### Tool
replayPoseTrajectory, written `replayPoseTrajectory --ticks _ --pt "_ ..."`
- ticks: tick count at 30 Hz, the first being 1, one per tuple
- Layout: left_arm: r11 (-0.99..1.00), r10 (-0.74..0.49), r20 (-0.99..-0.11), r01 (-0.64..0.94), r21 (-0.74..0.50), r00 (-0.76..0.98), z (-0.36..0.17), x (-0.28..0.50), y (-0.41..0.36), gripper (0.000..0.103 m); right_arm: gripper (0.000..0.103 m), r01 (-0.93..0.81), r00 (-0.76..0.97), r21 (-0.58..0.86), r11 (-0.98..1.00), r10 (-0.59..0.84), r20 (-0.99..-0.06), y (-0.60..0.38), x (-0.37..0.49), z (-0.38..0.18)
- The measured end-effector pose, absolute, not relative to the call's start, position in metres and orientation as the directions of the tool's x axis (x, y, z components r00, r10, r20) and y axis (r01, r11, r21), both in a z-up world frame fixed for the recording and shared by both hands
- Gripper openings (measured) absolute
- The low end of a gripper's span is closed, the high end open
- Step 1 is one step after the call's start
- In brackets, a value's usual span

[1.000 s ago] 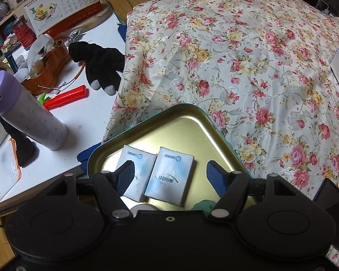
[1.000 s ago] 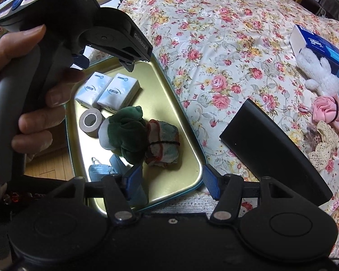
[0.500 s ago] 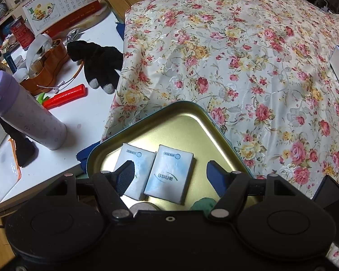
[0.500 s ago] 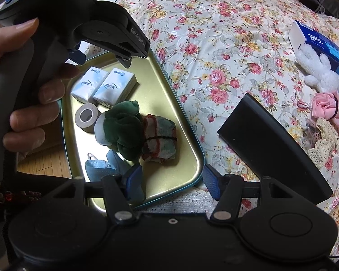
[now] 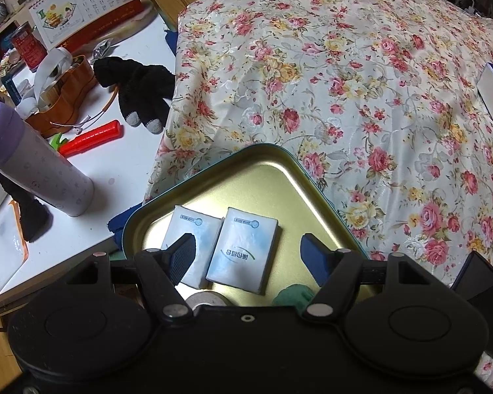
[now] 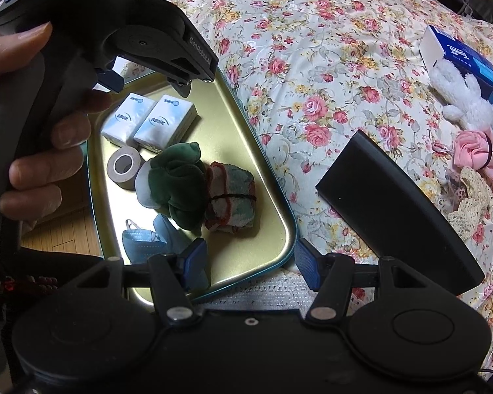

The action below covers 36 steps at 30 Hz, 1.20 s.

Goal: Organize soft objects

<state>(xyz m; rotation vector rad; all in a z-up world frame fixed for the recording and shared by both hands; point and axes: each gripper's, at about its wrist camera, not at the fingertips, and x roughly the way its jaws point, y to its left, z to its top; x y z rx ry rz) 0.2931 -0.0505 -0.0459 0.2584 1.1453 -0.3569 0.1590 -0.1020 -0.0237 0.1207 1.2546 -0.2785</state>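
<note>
Tissue packs under left claw

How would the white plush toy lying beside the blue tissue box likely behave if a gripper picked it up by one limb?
The white plush toy looks fluffy and limp, so it would probably dangle and sag. It likely weighs little for its size. Its fuzzy surface should resist slipping, though the pads may compress it deeply.

Gold tray, green plush, tissue packs, floral cloth
</note>
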Motion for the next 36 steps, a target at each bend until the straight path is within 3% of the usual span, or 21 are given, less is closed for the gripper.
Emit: replayPoseTrajectory --ticks 5,8,29,36 --pt "0.915 -0.147 -0.923 0.403 0.01 0.356 -0.047 0.294 -0.049 0.069 0.058 0.271 0.282 -0.064 0.96 -0.143 -0.949 -0.102 0.159 -0.024" --pt "0.916 -0.151 -0.922 0.4 0.004 0.356 -0.046 0.294 -0.048 0.078 0.058 0.269 0.28 -0.064 0.961 -0.142 -0.949 -0.1 0.159 -0.023" --pt "0.925 -0.159 -0.944 0.377 -0.041 0.288 -0.052 0.298 -0.046 0.079 0.058 0.269 0.273 -0.052 0.962 -0.128 -0.953 -0.103 0.157 -0.018" --pt "0.93 -0.166 -0.953 0.362 -0.067 0.252 -0.057 0.301 -0.046 0.079 0.059 0.291 0.353 -0.042 0.956 -0.148 -0.924 -0.13 0.153 0.022"
